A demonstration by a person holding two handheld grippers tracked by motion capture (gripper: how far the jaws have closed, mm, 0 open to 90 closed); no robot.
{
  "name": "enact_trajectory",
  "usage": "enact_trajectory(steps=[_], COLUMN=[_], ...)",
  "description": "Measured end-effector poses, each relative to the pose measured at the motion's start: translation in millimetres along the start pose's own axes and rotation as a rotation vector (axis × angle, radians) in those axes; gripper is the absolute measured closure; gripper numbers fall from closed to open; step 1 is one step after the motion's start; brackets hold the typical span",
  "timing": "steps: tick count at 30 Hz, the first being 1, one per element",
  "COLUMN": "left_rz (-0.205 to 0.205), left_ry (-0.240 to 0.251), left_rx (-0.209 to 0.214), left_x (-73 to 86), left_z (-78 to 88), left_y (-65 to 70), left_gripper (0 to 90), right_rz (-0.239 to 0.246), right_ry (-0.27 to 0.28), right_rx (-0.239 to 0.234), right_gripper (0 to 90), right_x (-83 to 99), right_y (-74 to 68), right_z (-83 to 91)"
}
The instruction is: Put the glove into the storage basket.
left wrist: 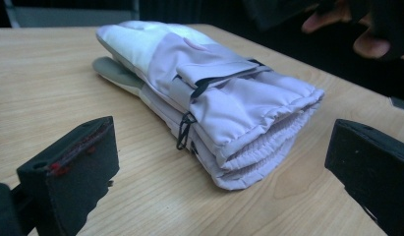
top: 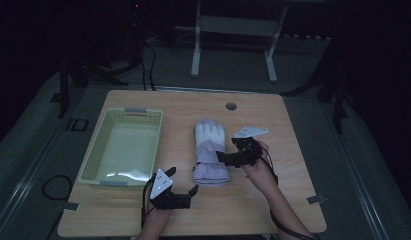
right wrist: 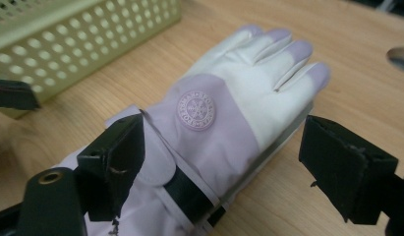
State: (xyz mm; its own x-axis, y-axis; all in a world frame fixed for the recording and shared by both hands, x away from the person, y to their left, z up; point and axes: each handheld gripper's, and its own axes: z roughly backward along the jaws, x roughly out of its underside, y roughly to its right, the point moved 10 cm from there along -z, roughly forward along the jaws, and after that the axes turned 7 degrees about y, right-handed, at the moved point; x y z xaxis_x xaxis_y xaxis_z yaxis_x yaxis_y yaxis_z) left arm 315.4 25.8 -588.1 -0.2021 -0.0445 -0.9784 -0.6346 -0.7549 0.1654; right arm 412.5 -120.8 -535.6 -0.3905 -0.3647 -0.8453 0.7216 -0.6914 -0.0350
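Wooden table (top: 303,165) shows bare boards along its right and near edges, with a pale green basket (top: 124,146) toward the left edge. Mid-table lie stacked lilac-and-white gloves (top: 210,152), cuffs toward the near edge. The right gripper (top: 228,150) stands released over them; the left gripper (top: 182,181) waits released nearby.

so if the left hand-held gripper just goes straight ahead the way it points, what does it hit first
Most likely the cuff end of the gloves, stacked on the table dead ahead between the open jaws of the left hand-held gripper.
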Motion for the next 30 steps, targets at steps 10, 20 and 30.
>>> enact_trajectory(steps=[10,20,30], left_rz=[0.086,0.107,0.169], left_ry=[-0.132,-0.271,-0.378], left_rx=[0.015,-0.047,-0.101], left_x=[-15.4,-24.1,-12.8], left_z=[-9.9,-41.9,-60.4], left_y=[4.3,-12.4,-24.2], left_gripper=[0.0,4.4,15.3], right_rz=[-0.037,-0.120,-0.196], right_ry=[-0.005,0.001,-0.007], right_rx=[0.041,0.003,0.036], right_gripper=[13.8,13.8,27.2], right_x=[18.3,18.5,24.6], right_y=[25.4,21.9,32.3], right_z=[16.4,-6.2,-25.9])
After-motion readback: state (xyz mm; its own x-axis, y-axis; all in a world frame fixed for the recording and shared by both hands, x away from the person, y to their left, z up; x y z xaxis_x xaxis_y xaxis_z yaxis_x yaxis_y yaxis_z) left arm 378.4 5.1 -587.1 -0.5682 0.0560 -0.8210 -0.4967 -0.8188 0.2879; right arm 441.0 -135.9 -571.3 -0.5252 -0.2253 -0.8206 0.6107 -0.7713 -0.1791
